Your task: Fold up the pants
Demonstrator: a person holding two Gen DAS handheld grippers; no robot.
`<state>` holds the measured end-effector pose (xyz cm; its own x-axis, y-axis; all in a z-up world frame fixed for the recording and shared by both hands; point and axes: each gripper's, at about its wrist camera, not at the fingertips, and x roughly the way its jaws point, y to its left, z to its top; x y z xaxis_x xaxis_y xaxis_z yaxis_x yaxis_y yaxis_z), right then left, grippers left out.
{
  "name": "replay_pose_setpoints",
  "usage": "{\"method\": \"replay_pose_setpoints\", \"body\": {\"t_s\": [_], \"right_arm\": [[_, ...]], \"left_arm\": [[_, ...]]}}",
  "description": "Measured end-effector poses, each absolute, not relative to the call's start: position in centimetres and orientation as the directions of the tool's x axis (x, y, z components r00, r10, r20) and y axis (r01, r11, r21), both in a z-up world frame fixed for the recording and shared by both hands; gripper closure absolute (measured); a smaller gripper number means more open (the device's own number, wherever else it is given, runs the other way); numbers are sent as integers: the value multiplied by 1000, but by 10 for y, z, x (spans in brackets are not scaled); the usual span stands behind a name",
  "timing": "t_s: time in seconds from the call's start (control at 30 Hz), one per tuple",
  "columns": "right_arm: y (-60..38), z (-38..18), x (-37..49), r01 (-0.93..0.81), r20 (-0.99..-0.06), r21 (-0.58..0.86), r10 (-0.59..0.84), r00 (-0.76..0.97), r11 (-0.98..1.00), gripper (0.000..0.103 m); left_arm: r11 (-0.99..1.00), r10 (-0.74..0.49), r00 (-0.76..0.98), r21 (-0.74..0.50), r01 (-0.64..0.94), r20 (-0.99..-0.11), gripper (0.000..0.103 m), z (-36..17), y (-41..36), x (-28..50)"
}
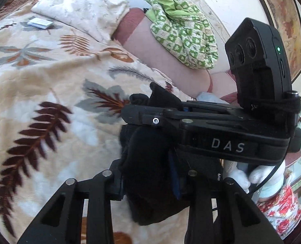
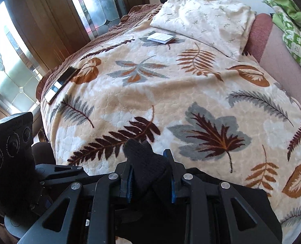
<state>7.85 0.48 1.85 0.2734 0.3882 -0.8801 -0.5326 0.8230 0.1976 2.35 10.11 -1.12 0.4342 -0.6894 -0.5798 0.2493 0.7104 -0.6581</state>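
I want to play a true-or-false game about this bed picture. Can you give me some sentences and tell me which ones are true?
1. The right gripper is clamped on black pants. True.
2. The blanket on the bed has stars on it. False: it has leaves and ferns.
3. A small white booklet lies on the blanket near the pillow. True.
4. The pants are spread flat across the whole bed. False: they are bunched up at the grippers, and most of the blanket is bare.
5. The left gripper has black cloth between its fingers. True.
6. The bundle by the wall is red and blue. False: it is green and white.
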Motion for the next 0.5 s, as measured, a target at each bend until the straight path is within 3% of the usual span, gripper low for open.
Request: {"method": "replay_pose_setpoints", "body": {"t_s": [0.2,0.4,0.5], "right_arm": [[-80,9,72,-413,-868,237,382,316,880,73],[-181,-27,60,-197,-860,328,378,342,924,57],[-234,-31,47,-68,-862,297,298,411,952,53]], "left_arm": [[708,-705,359,-640,298,-612,69,-19,20,27],[687,-721,232,-633,357,-652,58,-39,-39,18],[663,-735,184,-635,396,-653,52,-38,-37,-2]]}}
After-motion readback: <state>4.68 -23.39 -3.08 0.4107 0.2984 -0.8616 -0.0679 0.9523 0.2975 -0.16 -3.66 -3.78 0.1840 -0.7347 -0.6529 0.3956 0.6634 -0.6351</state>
